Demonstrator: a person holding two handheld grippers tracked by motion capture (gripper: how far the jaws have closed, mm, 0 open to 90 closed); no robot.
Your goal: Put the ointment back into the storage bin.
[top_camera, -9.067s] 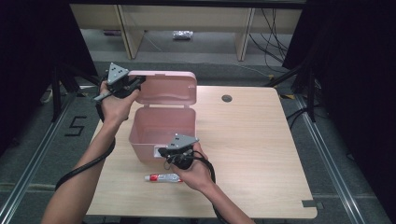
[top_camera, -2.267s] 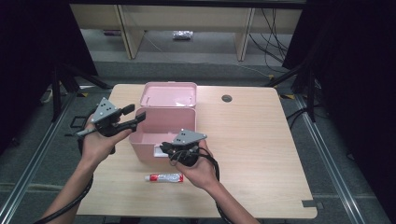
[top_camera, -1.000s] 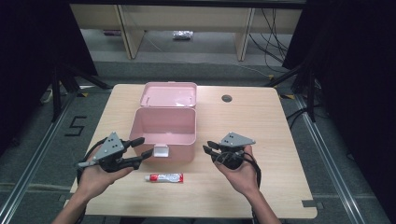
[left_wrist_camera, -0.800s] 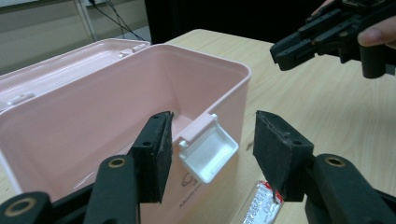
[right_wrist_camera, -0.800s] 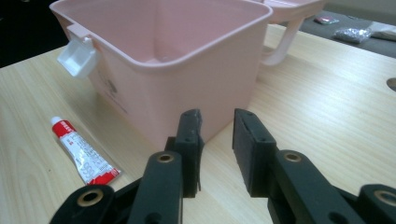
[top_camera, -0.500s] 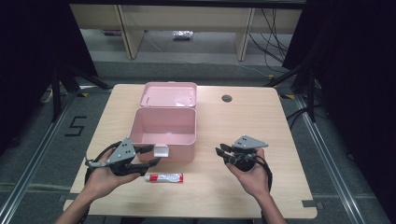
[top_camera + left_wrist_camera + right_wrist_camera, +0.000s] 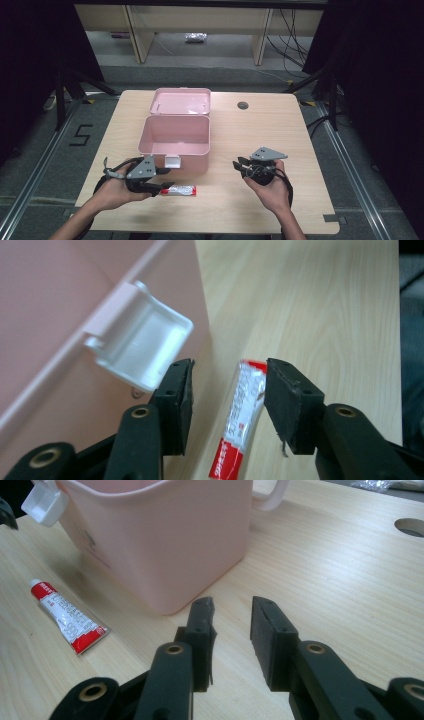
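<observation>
A table (image 7: 300, 130) bears an open pink box (image 7: 173, 135), lid back. Before it lies the tube (image 7: 178, 190) (red and white), flat on the wood. The left gripper (image 7: 227, 400) straddles it, jaws just closing, not yet pressing. The right gripper (image 7: 232, 630) hangs apart, jaws spread, holding nothing.

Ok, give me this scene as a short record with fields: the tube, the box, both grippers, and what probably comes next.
tube: red and white tube lying flat on the table, in front of the box
box: pink box, lid open, white latch hanging at the front
left gripper: left gripper astride the tube, jaws just closing, pads not yet pressing
right gripper: right gripper open, nothing between its jaws
likely next: left gripper closes on the tube
</observation>
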